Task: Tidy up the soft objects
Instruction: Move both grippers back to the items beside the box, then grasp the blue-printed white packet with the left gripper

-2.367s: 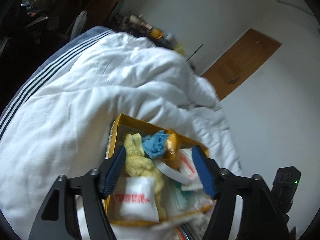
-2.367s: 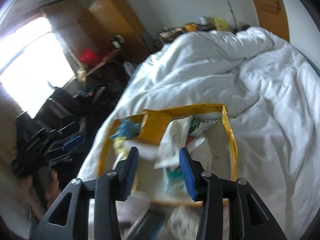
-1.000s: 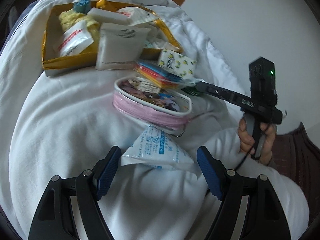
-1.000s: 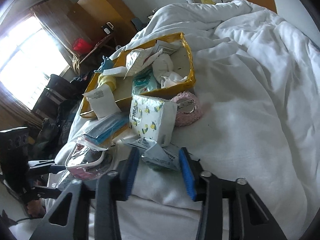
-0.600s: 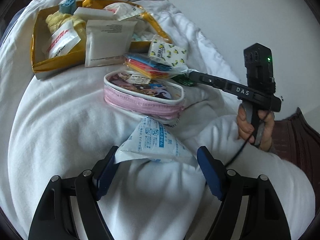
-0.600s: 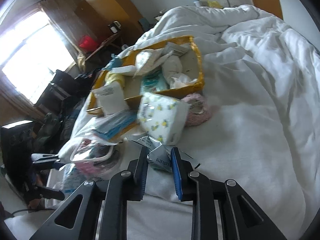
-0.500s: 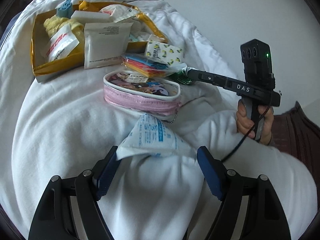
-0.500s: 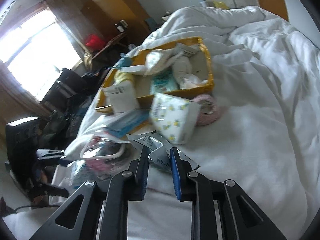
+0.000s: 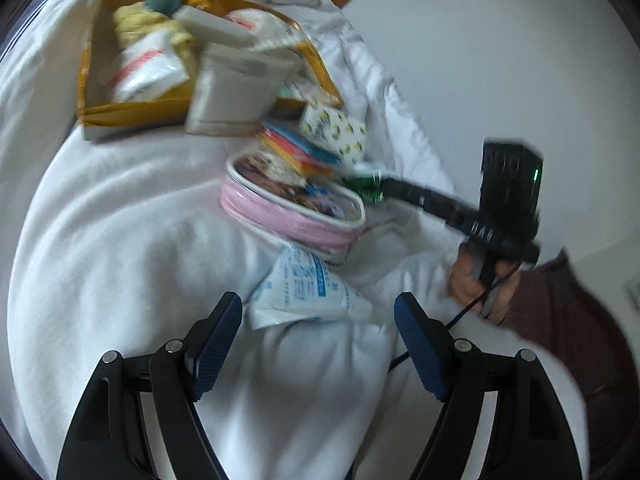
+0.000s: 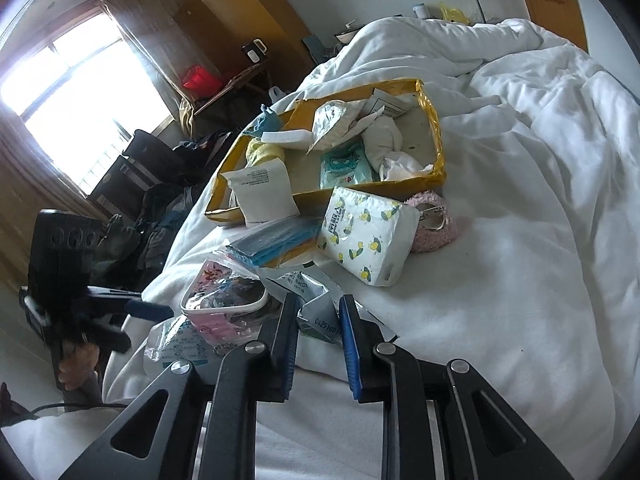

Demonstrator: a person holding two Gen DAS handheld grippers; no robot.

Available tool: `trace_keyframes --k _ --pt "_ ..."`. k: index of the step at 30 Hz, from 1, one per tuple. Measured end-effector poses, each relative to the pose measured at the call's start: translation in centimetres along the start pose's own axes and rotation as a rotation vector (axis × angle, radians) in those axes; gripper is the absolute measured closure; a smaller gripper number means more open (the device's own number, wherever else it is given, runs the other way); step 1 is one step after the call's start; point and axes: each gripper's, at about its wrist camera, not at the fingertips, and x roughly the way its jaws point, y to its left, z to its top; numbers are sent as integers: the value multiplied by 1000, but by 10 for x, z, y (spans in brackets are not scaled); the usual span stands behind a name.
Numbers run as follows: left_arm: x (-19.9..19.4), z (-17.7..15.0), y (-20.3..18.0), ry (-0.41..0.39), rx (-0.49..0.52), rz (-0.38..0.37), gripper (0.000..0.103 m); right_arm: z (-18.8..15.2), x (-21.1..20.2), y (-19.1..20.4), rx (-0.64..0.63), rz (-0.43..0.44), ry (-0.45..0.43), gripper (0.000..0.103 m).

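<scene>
A yellow box (image 10: 434,136) full of soft packs lies on the white duvet (image 10: 520,240); it also shows in the left wrist view (image 9: 120,114). My right gripper (image 10: 319,312) is shut on a silver-green foil packet (image 10: 316,310), seen in the left wrist view (image 9: 366,188) beside the pink pouch (image 9: 288,210). My left gripper (image 9: 318,316) is open, just short of a blue-and-white tissue pack (image 9: 304,288). A lemon-print tissue pack (image 10: 362,234) lies in front of the box.
A stack of coloured cloths (image 10: 272,240) and a pink fluffy purse (image 10: 434,226) lie by the box. A white sachet (image 10: 262,192) leans on the box's rim. Dark bags and wooden furniture (image 10: 152,184) stand beyond the bed's left edge.
Both grippers drew back from above the box to the near pile. My right gripper closed on the foil packet. My left gripper stayed open by the blue-and-white pack.
</scene>
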Motion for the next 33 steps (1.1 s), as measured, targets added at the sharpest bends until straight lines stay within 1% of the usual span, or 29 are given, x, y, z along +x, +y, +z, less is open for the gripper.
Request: trace_keyframes --k 2,4,6,7,8,11,13,14,15,16,17,18,19,21,22,24,25,26,27,28,29,30,33 --pt "-4 0 1 3 -6 -5 25 0 0 1 -6 -3 -1 81" --pt "-1 -3 -2 35 13 -4 26 -1 0 2 -7 -5 0 81" --pt "4 -8 -11 75 66 31 33 -1 0 1 -7 -3 2 81" --pt "3 -10 -15 83 83 42 33 0 1 1 -6 -3 3 81" --pt "1 -10 -15 76 85 40 33 0 1 1 -6 -3 3 81" --pt "-11 -13 -23 50 99 2 33 -1 1 1 -5 -3 5 81" --pt "-9 -17 -32 66 125 -12 33 -1 1 1 -5 -3 6 81" --pt "-3 -19 -36 81 134 -10 33 -1 1 1 -5 -3 7 81" --pt "5 -19 -38 93 128 7 33 -1 1 1 -5 -3 7 81" --pt "10 -18 -35 97 110 23 33 -2 1 1 -5 -4 7 81" --pt "15 -14 -29 93 67 33 33 -2 1 1 -5 -4 5 81" --pt "20 -10 -22 91 17 27 33 -2 2 1 -5 -5 5 81" --pt "23 -7 -13 84 -42 10 33 -2 2 1 -5 -6 4 81" --pt "21 -2 7 49 -176 -52 33 -2 3 0 -2 -6 5 81" --pt "22 -1 13 41 -218 -68 33 -2 3 -1 0 -5 6 81" --pt "26 -3 22 11 -287 -79 33 -2 3 -1 1 -3 8 81" --pt "27 -4 24 2 -304 -68 34 -2 4 -1 1 -4 8 81" --pt "29 -4 24 0 -306 -51 39 -2 3 -1 1 -4 8 81" --pt "28 -4 24 -9 -311 -38 47 -2 3 -1 0 -5 8 81" --pt "27 -4 24 -15 -311 -12 53 -2 3 -1 0 -5 8 81" --pt "26 -5 25 -18 -308 3 55 -2 3 -1 1 -4 8 81" --pt "26 -5 26 -21 -313 -1 57 -2 4 -1 1 -4 9 81" --pt "22 -8 25 -34 -296 32 59 -2 3 -1 0 -5 9 81"
